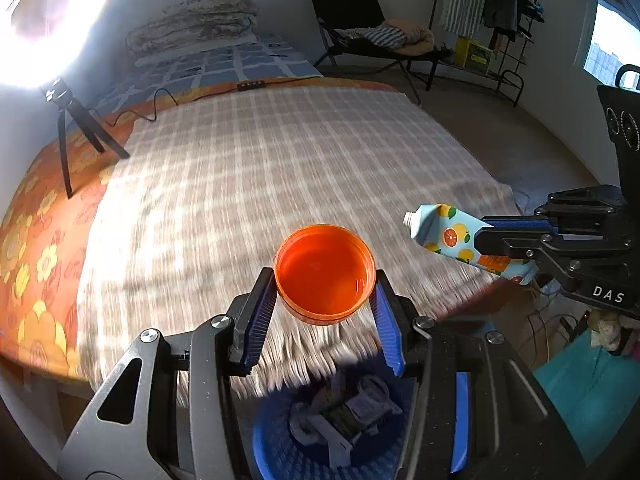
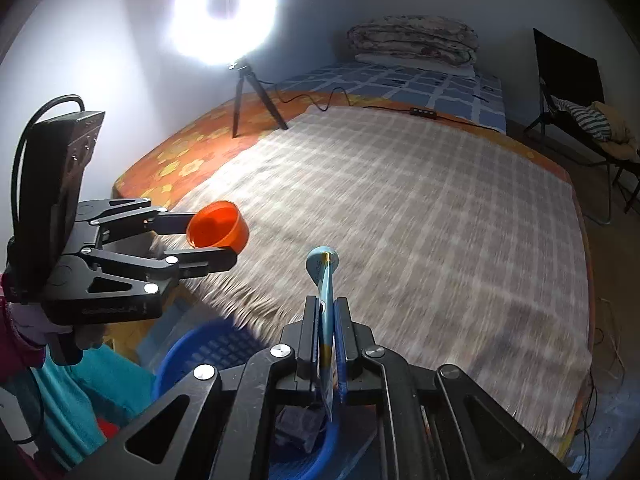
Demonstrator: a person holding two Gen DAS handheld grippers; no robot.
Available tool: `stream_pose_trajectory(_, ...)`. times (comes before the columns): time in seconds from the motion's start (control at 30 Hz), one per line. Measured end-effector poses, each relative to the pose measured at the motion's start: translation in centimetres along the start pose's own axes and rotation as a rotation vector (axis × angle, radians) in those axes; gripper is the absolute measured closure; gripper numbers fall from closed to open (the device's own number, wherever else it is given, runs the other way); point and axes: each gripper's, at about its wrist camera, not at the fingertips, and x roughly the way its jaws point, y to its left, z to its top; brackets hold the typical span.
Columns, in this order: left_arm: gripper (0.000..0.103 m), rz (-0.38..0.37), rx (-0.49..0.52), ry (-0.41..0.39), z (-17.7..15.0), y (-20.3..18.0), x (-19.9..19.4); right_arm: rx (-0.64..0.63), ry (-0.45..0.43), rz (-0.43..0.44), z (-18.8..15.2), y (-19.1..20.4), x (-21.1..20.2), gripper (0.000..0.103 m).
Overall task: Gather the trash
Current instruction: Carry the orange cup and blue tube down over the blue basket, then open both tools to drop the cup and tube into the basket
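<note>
This is a bedroom in a home. A checked blanket [image 1: 280, 168] covers a bed over an orange flowered sheet [image 1: 36, 248], with a folded quilt [image 1: 192, 20] at the far edge against the wall. A folding chair [image 1: 352, 20] holds heaped laundry, clothes hang on a rack [image 1: 504, 8] by a window [image 1: 608, 40], and a ring light [image 2: 224, 8] stands on a tripod at the bed's left edge.

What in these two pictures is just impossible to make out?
- Contents of the blue basket: left wrist view, mostly hidden behind the left gripper; just blurred crumpled scraps.
- Print on the tube: too small in the left wrist view, edge-on in the right gripper in the right wrist view.
- Bedspread weave: motion-blurred in both views.
- Orange cup: its underside is unseen.
</note>
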Motion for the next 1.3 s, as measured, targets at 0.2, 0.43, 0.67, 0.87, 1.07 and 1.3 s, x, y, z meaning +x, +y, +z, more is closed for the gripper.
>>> stream_pose_trajectory(0.2, 0.055, -0.010, -0.019, 0.023, -2.8, -0.7, -0.8, 0.006, 0.018, 0.011, -2.6, 1.8, -0.9, 0.098)
stream_pose_trajectory(0.43, 0.055, -0.012, -0.042, 0.064, -6.2, -0.9, -0.6, 0.010, 0.051, 0.027, -5.4, 3.6, -0.5, 0.098)
stream_pose_trajectory(0.67, 0.055, -0.004, -0.058, 0.119, -8.7, -0.8, 0.3, 0.007, 0.081, 0.038, -7.1, 4.9, 0.2, 0.098)
stream_pose_trajectory(0.87, 0.055, 0.001, -0.061, 0.160, -10.3, -0.9, 1.2, 0.007, 0.106, 0.046, -8.1, 5.5, 1.1, 0.098)
stream_pose_trajectory(1.07, 0.055, 0.007, -0.051, 0.186, -11.1, -1.0, 1.8, 0.018, 0.127, 0.054, -8.9, 5.6, 1.9, 0.098)
stream_pose_trajectory(1.3, 0.055, 0.016, -0.051, 0.211, -11.7, -1.1, 2.5, 0.035, 0.156, 0.058, -9.5, 5.2, 3.0, 0.095)
